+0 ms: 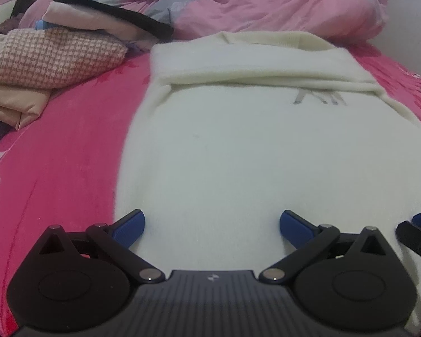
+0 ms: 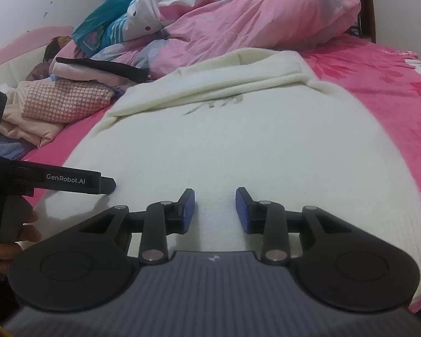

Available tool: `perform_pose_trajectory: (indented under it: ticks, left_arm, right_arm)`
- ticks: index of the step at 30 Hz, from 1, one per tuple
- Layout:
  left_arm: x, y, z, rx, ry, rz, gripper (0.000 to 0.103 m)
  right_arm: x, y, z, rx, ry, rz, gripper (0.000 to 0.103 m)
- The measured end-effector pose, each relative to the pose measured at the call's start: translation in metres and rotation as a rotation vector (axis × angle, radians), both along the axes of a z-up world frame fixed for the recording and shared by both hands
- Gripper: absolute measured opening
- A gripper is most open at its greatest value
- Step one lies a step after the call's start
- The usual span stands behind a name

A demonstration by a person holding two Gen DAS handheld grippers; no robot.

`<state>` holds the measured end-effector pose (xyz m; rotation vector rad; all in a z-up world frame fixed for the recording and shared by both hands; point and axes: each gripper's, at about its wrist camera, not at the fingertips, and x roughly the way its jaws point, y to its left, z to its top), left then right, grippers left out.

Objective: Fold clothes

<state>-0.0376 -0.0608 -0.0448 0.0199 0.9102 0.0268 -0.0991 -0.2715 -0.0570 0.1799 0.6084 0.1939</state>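
Jaws apart on both sides: the left gripper (image 1: 212,226) spreads wide over the cream sweater (image 1: 252,151), the right gripper (image 2: 215,206) stands narrower, nothing between the blue pads of either. "GenRobot.AI" reads in white along the left tool's side in the right wrist view, with fingertips (image 2: 19,245) just showing beneath it. The sweater lies flat on the pink bedsheet (image 1: 56,168), sleeves folded across the chest, half covering a small grey mark too blurred to read. The folded clothes pile (image 1: 50,56) sits beside it.
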Motion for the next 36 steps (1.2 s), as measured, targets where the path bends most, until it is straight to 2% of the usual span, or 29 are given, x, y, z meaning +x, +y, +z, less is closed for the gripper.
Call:
perform_pose_trajectory:
  ticks: [7, 10, 27, 33, 36]
  left_arm:
    - [0.003, 0.002, 0.000, -0.015, 0.041, -0.015, 0.103]
    - [0.000, 0.002, -0.001, -0.013, 0.030, -0.018, 0.103]
    - [-0.012, -0.003, -0.004, 0.029, -0.042, -0.023, 0.103]
    - [-0.014, -0.008, -0.004, 0.046, -0.050, -0.012, 0.103]
    - [-0.012, -0.005, -0.003, 0.026, -0.033, -0.002, 0.103]
  right_arm:
    - [0.001, 0.000, -0.001, 0.009, -0.002, 0.001, 0.036]
    - [0.000, 0.002, -0.002, 0.011, -0.003, 0.006, 0.040]
    - [0.001, 0.002, -0.003, 0.024, -0.006, 0.006, 0.043]
    - [-0.001, -0.001, -0.004, 0.044, -0.010, 0.009, 0.044]
    - [0.000, -0.002, -0.005, 0.048, -0.012, 0.013, 0.045]
